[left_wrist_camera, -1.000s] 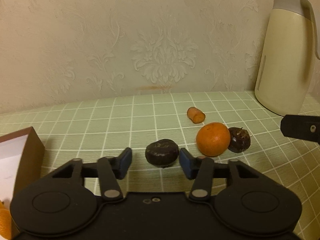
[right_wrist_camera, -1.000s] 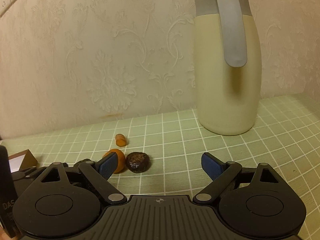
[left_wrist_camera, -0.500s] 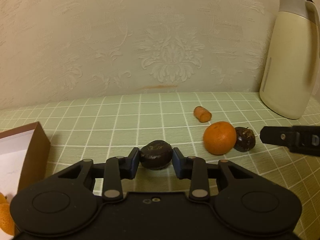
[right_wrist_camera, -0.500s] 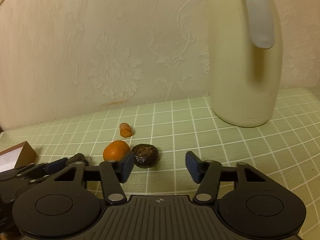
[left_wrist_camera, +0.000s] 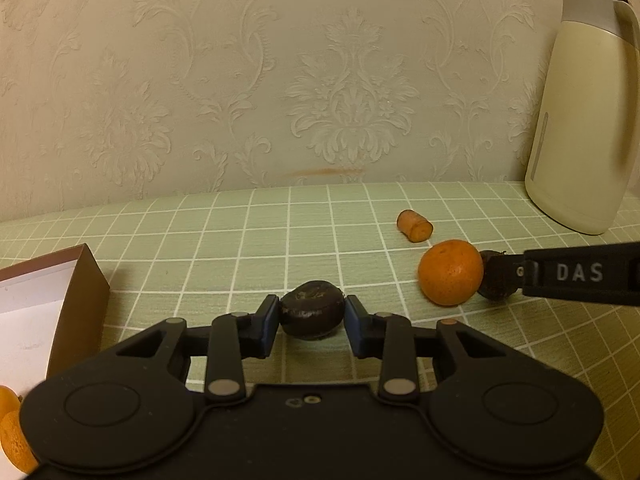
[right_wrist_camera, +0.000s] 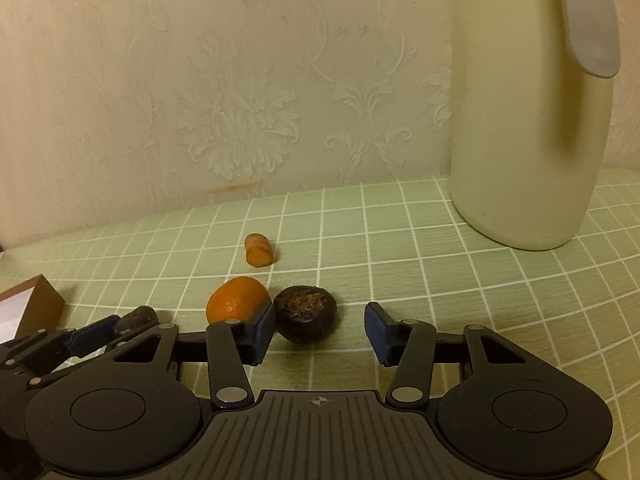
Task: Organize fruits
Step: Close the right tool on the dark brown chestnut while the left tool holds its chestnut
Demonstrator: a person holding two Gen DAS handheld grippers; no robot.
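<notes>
My left gripper (left_wrist_camera: pixel 311 318) is shut on a dark round fruit (left_wrist_camera: pixel 312 314), held low over the green checked cloth. An orange (left_wrist_camera: pixel 450 272) lies to its right, with a second dark fruit (left_wrist_camera: pixel 494 278) behind it and a small carrot piece (left_wrist_camera: pixel 415 225) farther back. My right gripper (right_wrist_camera: pixel 320 330) is open around that second dark fruit (right_wrist_camera: pixel 306 312), left finger between it and the orange (right_wrist_camera: pixel 237 303). The carrot piece (right_wrist_camera: pixel 259 250) lies beyond. The left gripper (right_wrist_camera: pixel 100 330) shows at the right view's lower left.
A brown box with a white inside (left_wrist_camera: pixel 86 280) stands at the left, with oranges (left_wrist_camera: pixel 12 436) near its front corner. A cream thermos jug (left_wrist_camera: pixel 580 120) stands at the back right against the wallpapered wall; it is close in the right view (right_wrist_camera: pixel 524 120).
My left gripper closed on the dark fruit. My right gripper moved forward and left, narrowing, so its fingers now flank the second dark fruit.
</notes>
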